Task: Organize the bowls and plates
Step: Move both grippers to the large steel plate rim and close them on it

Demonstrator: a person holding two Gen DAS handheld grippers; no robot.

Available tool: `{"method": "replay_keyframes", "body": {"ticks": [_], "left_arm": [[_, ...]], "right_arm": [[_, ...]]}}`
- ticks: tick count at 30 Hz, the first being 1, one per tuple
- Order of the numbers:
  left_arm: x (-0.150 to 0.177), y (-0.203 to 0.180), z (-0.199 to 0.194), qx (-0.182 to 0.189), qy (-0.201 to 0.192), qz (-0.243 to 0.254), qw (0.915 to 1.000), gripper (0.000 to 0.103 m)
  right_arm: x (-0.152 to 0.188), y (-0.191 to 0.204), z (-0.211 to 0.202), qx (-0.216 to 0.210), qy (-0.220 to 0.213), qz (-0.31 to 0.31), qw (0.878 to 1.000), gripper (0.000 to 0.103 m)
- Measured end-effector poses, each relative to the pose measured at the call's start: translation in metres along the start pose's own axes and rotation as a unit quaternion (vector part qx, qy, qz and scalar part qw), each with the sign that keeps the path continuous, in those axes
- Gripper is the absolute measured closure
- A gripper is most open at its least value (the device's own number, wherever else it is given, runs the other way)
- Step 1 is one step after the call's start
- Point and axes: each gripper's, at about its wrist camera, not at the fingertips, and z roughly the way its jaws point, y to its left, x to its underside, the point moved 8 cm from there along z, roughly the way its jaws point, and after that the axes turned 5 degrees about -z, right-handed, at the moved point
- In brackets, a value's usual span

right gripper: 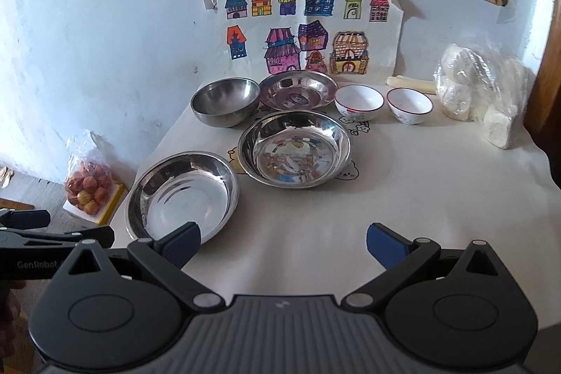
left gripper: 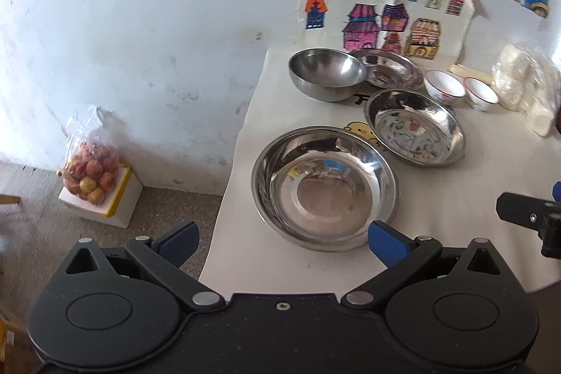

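Three shallow steel plates lie on the white table: the nearest [left gripper: 324, 188] [right gripper: 182, 195] at the front left, a middle one [left gripper: 415, 127] [right gripper: 294, 149], and a far one [left gripper: 385, 67] [right gripper: 298, 90] by the wall. A deep steel bowl [left gripper: 328, 72] [right gripper: 224, 104] stands at the back left. Two white ceramic bowls with red rims [left gripper: 443, 86] [left gripper: 482, 93] [right gripper: 357, 102] [right gripper: 408, 106] stand at the back right. My left gripper [left gripper: 282, 244] is open and empty, just in front of the nearest plate. My right gripper [right gripper: 282, 246] is open and empty over the table's front.
The table [right gripper: 403, 198] is covered with white paper; its left edge drops to the floor. A bag of fruit [left gripper: 89, 170] sits on a box on the floor at left. A plastic bag of white items [right gripper: 480, 86] stands at the back right. Drawings [right gripper: 301, 30] hang on the wall.
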Motion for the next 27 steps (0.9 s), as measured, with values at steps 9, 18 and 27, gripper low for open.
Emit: {"method": "replay_keyframes", "body": {"ticks": [9, 18, 27], "left_arm": [[-0.022, -0.001, 0.03, -0.032, 0.028, -0.059, 0.9973, 0.001], [-0.023, 0.001, 0.047, -0.057, 0.066, -0.09, 0.9921, 0.001], [-0.029, 0.012, 0.074, -0.041, 0.105, -0.075, 0.9908, 0.001]], "right_arm": [[-0.025, -0.016, 0.043, -0.059, 0.03, -0.038, 0.997, 0.0], [-0.032, -0.024, 0.072, -0.112, 0.071, -0.062, 0.989, 0.0], [-0.028, -0.002, 0.098, -0.151, 0.116, -0.072, 0.979, 0.0]]}}
